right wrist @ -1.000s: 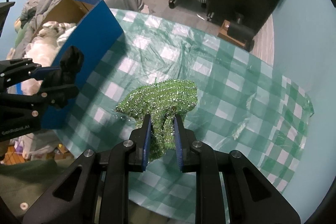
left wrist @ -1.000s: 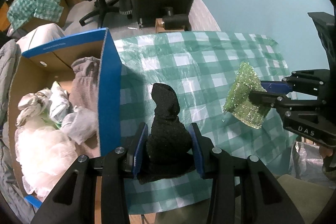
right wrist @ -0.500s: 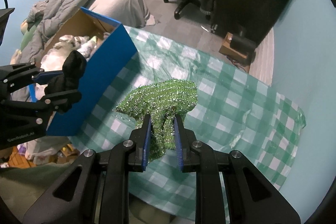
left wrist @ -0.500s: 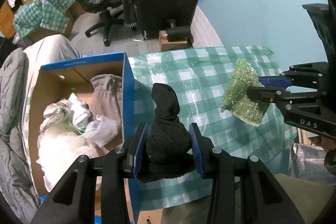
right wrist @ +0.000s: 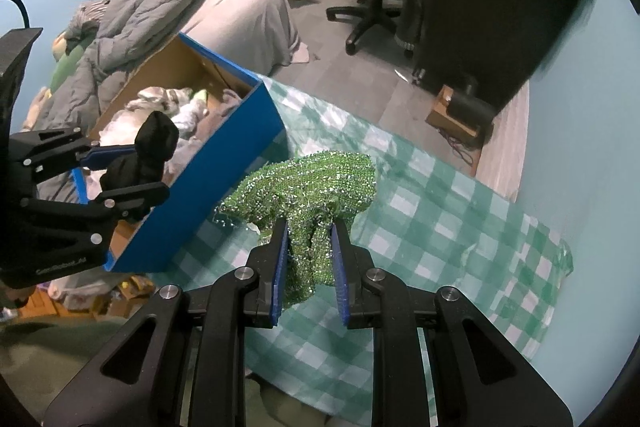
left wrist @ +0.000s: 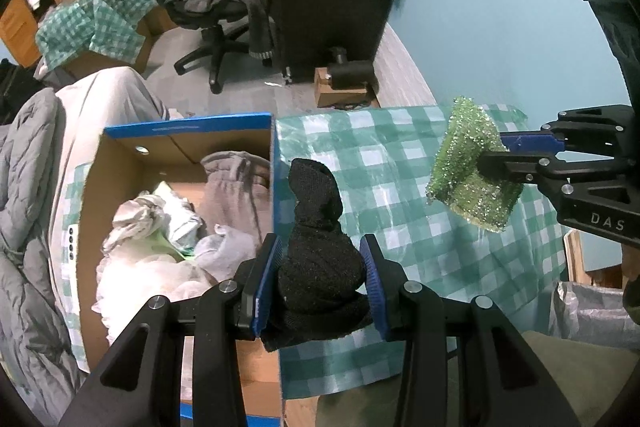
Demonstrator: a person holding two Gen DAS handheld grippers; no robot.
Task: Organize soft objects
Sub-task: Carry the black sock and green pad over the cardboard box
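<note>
A bench (left wrist: 400, 187) draped in a green-and-white checked plastic cloth fills the middle of both views, and its surface lies well below both claws. Against its left edge stands an open cardboard box (left wrist: 188, 125) with blue outer walls, its top flaps spread. Inside the box lies a heap of soft things (left wrist: 160, 239): pale grey garments, a white frilly bundle and some crumpled white pieces with a touch of green. Beyond the box a grey quilted blanket (right wrist: 132, 11) is piled on a bed, and farther back a black office chair (left wrist: 216, 7) stands on the grey floor with dark clothes thrown over it.

The left claw (left wrist: 318, 279) is partly closed, its blue pads pressing both sides of a black sock (left wrist: 316, 227) that stands up between them, held in the air just beside the box's near blue wall. The right claw (right wrist: 308, 259) is pinched almost fully together on a green sparkly cloth (right wrist: 308, 187), whose upper part spreads out above the pads. It hangs clear above the checked cloth, to the right of the box and apart from the sock.
</note>
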